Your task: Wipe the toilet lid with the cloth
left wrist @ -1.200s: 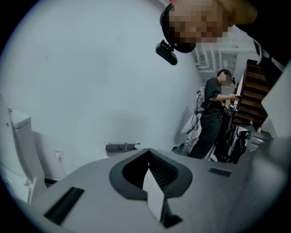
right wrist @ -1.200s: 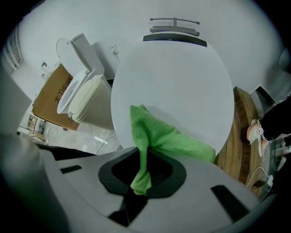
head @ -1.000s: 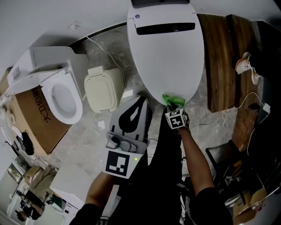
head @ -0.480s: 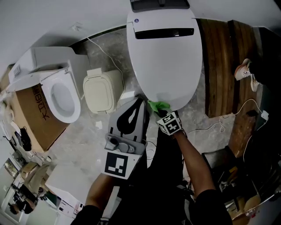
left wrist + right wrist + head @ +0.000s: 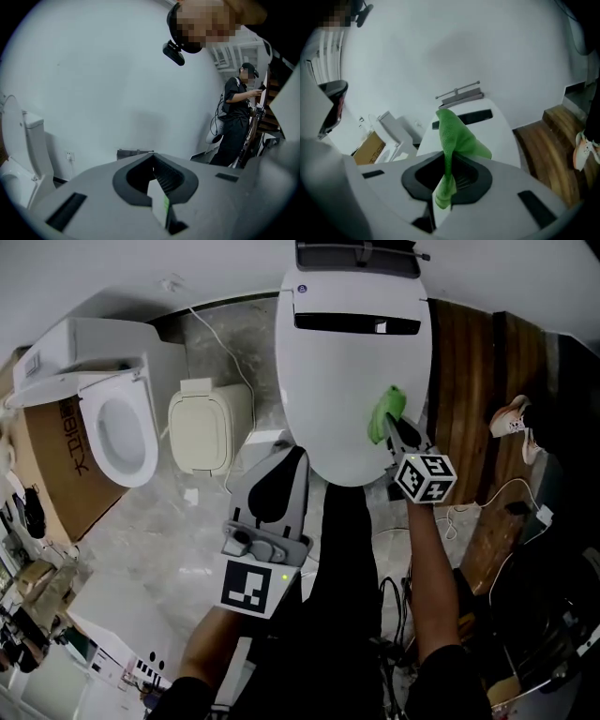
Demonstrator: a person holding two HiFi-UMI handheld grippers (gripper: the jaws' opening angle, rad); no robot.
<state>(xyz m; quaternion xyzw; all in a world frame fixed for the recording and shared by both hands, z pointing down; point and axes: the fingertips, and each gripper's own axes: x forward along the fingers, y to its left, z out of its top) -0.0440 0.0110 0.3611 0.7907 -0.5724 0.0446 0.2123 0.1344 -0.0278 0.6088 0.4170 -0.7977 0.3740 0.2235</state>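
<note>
The white toilet lid [image 5: 347, 371] lies shut at the top middle of the head view. A green cloth [image 5: 385, 415] rests against the lid's right side, and my right gripper [image 5: 396, 433] is shut on it. In the right gripper view the cloth [image 5: 453, 133] rises from between the jaws of the right gripper [image 5: 443, 197], with the lid [image 5: 492, 131] beyond. My left gripper [image 5: 297, 454] hangs in front of the lid's near edge, shut on nothing. The left gripper [image 5: 159, 206] points up at a bare wall.
A second toilet [image 5: 117, 432] with its seat open stands at the left beside a cardboard box [image 5: 52, 484]. A beige bin [image 5: 208, 426] sits between the toilets. Wooden steps [image 5: 473, 418], a shoe [image 5: 511, 416] and cables [image 5: 487, 495] lie at the right. A person [image 5: 236, 119] stands beyond.
My right gripper has carried the green cloth from the lid's near front edge to its right side, farther up. The left gripper has hardly moved.
</note>
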